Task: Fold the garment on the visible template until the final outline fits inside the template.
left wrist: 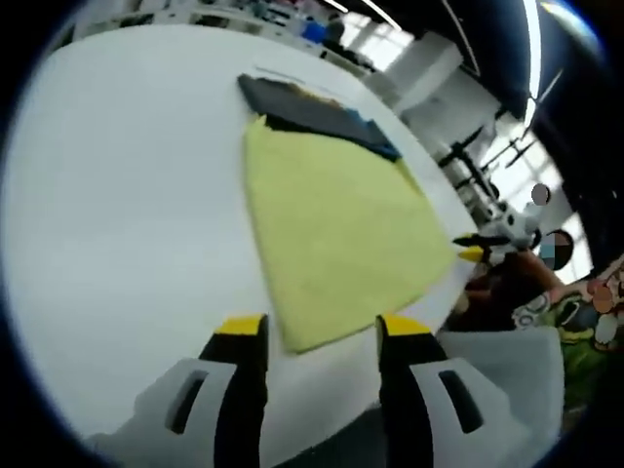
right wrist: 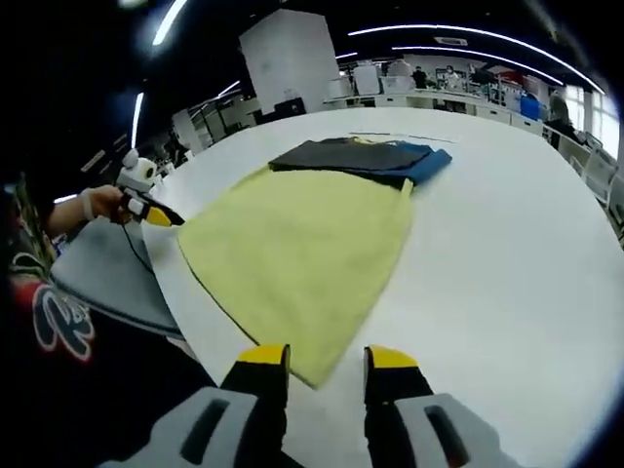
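Yellow cloth (left wrist: 336, 239) spread flat on white surface (left wrist: 127, 224), dark garment (left wrist: 312, 112) at far end. Left gripper (left wrist: 322, 327) and right gripper (right wrist: 327, 356) both released, hovering at near corners.

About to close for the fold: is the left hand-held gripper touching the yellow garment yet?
Cannot tell. In the right gripper view the left hand-held gripper has its tips at the yellow garment corner, too small to confirm contact.

We find the white table (left wrist: 117, 224) bare and open along its long far side, giving free passage there. The yellow garment (left wrist: 336, 239) covers the middle, reaching the near edge. The dark template (right wrist: 356, 156) lies beyond it. Grey cloth (right wrist: 107, 278) hangs off the near edge.
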A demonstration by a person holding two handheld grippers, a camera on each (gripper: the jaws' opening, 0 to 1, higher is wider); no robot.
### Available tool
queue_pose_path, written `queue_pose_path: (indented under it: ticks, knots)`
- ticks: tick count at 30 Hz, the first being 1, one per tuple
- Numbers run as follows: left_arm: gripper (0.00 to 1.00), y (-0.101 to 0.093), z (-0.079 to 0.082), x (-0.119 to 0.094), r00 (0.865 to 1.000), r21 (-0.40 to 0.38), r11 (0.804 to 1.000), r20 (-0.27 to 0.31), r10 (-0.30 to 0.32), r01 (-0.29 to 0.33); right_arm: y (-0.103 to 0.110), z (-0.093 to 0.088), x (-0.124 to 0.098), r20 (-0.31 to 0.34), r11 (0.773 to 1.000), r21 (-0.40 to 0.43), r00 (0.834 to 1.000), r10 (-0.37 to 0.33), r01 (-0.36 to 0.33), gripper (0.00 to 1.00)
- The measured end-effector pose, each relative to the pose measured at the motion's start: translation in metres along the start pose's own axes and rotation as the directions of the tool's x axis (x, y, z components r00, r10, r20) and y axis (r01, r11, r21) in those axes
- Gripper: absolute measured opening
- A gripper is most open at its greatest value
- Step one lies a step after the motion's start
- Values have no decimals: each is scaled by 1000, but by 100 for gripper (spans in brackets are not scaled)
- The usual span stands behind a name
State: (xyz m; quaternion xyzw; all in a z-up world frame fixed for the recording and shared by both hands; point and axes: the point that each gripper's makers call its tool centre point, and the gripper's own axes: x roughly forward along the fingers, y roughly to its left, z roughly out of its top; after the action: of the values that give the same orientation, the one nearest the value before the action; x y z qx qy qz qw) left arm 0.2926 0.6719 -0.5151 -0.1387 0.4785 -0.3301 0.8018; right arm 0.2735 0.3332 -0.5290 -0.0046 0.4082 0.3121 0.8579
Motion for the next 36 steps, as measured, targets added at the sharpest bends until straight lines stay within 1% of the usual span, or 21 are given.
queue_pose_path:
  ticks: [1,3,4,5,6,7,8,12,15,18,19,22,25,27,29,31,32,33,35,36]
  knots:
    - [38,-2,-1,0,1000,-8,1000,2,-16,16,0,-1,0,0,1000,-1,1000,-2,2,20]
    - [35,0,-5,0,1000,-36,999,-10,-13,13,1,-4,0,-12,1000,18,1000,7,-7,14]
    - [34,1,-5,1,1000,-32,999,-8,-13,13,2,-6,0,-18,999,48,1000,18,-17,12]
    - [32,2,-6,1,1000,-36,999,-10,-9,9,3,-7,0,-20,998,61,1000,23,-22,11]
    - [31,4,-8,2,1000,-60,998,-19,-2,1,3,-9,0,-20,997,68,999,25,-23,10]
    - [30,4,-8,1,1000,-64,998,-13,-8,7,3,-10,0,-19,997,74,999,28,-27,8]
    - [30,3,-9,2,1000,-91,996,-16,-17,15,4,-10,-1,-16,997,77,999,29,-28,6]
    - [24,4,-11,3,1000,-110,994,-18,-16,14,5,-12,-3,-15,993,112,999,44,-42,2]
    - [20,3,-13,5,1000,-139,990,-11,-22,20,4,-12,-2,-6,987,153,999,50,-48,0]
    - [20,1,-12,6,999,-158,987,4,-35,36,3,-12,-2,-3,986,157,999,52,-50,0]
    - [21,1,-12,5,999,-173,984,3,-32,32,4,-12,-2,-1,986,159,999,52,-51,0]
    - [23,4,-9,2,1000,-160,987,11,-16,18,3,-12,-2,2,984,168,998,55,-55,0]
    - [22,10,-5,-1,1000,-171,985,27,-2,7,5,-12,-1,2,985,162,998,55,-54,0]
    - [18,12,-4,-1,999,-185,983,33,-5,11,5,-11,-1,0,986,158,999,55,-54,0]
    - [16,10,-1,0,999,-209,978,52,-16,27,5,-11,-1,-2,986,155,998,55,-54,0]
    - [12,8,-1,1,999,-199,980,53,-9,19,6,-11,-1,2,986,157,998,60,-60,0]
    - [10,11,-3,2,999,-177,984,38,7,0,7,-10,-1,9,984,166,998,67,-68,0]
    - [7,12,-4,3,999,-170,985,32,14,-8,7,-9,-1,20,978,194,997,73,-75,0]
    - [1,11,-2,3,999,-169,986,47,4,4,7,-8,-3,25,974,212,997,74,-78,0]
    - [1,10,0,3,998,-175,984,60,-4,14,8,-7,-4,26,974,213,997,75,-79,0]
